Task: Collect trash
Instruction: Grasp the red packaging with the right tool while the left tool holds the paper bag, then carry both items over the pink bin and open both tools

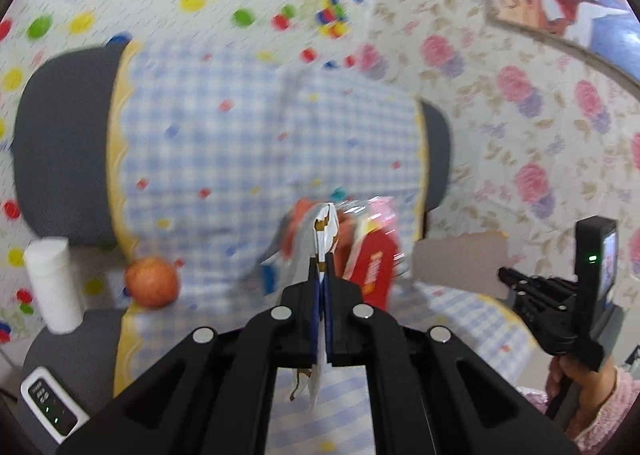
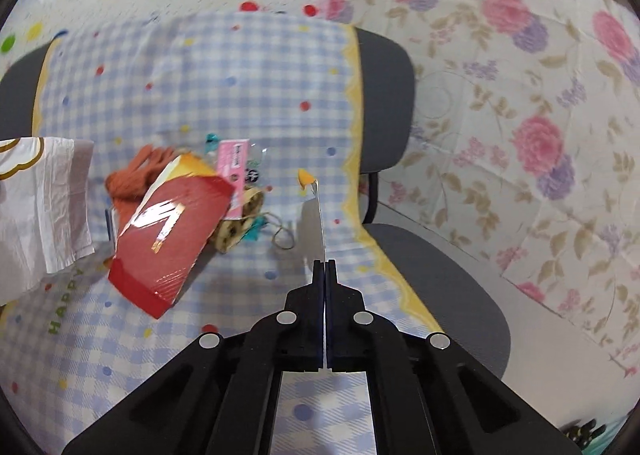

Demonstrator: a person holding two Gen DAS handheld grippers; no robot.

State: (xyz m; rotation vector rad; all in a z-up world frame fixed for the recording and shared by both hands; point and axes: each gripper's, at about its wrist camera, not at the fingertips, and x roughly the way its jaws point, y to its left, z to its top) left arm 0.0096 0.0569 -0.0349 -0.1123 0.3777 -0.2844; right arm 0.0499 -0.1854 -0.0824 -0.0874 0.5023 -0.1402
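My left gripper (image 1: 322, 255) is shut on the edge of a white plastic bag (image 1: 326, 229) with gold print, which shows at the left of the right wrist view (image 2: 44, 207). My right gripper (image 2: 325, 263) is shut on a thin cardboard sheet (image 2: 320, 215), seen edge-on with an orange corner. In the left wrist view that cardboard sheet (image 1: 460, 261) is a flat grey-brown piece at the tip of the right gripper (image 1: 505, 275). On the checked cloth (image 2: 240, 87) lies a trash pile: a red carton (image 2: 168, 239), an orange rag (image 2: 136, 175), a pink packet (image 2: 233, 159) and twine (image 2: 282, 237).
The blue checked cloth covers grey seat cushions (image 2: 388, 103). An apple (image 1: 151, 282), a white foam cylinder (image 1: 52, 287) and a white device (image 1: 52, 403) sit at the left. A floral mat (image 2: 520, 135) lies to the right. A hand in a pink sleeve (image 1: 588, 395) holds the right gripper.
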